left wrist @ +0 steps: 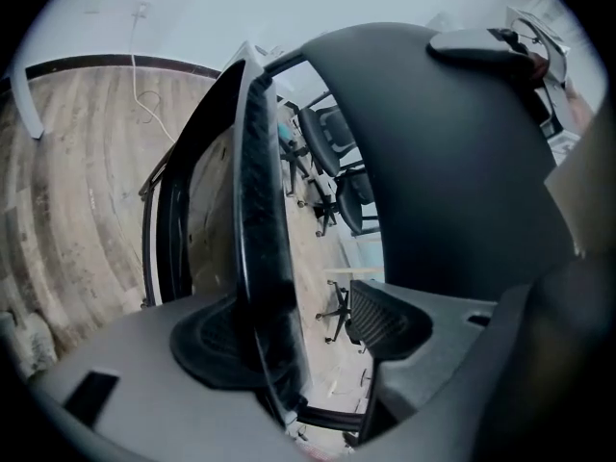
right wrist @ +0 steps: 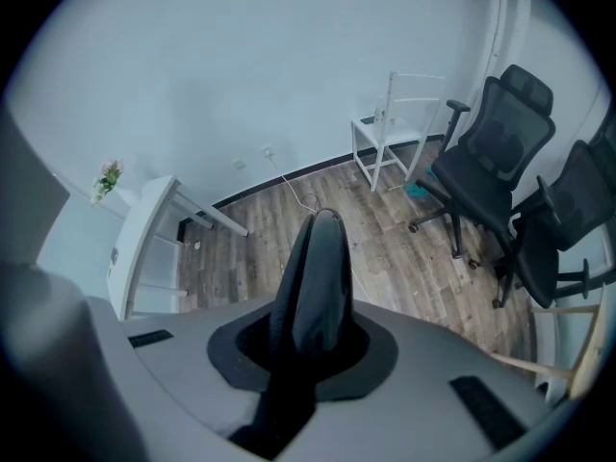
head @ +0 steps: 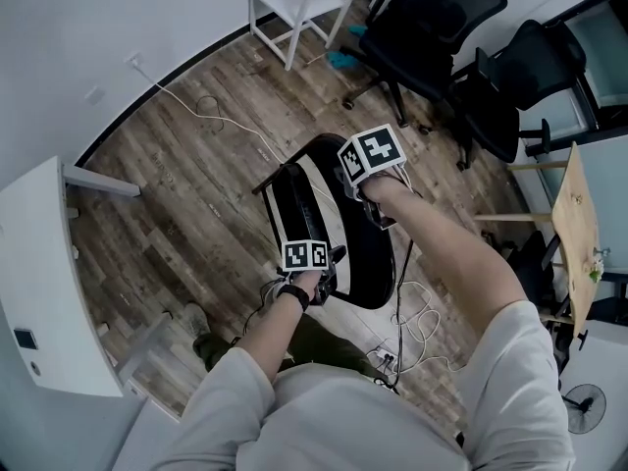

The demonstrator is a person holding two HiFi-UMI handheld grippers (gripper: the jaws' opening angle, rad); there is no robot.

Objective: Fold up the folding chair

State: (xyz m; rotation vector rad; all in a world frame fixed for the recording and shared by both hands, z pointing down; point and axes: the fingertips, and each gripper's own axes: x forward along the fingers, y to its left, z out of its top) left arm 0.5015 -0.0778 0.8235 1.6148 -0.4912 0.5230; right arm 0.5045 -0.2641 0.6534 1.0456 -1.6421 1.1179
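Chair (head: 365,258), black with a thin frame, stands on the wood floor (head: 196,184) close in front of the person. Right gripper (right wrist: 310,330) is clenched on a rounded black edge of the chair, at its far side in the head view. Left gripper (left wrist: 303,330) is released: its jaws stand apart, with a padded panel edge (left wrist: 265,258) running between them against one pad and clear of the other. Office chairs (head: 442,37) stand beyond.

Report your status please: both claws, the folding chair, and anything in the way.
Left claw open around folding chair edge. Right claw shut on its top. Gap between its panels, not folded flat. White cable lies beside it.
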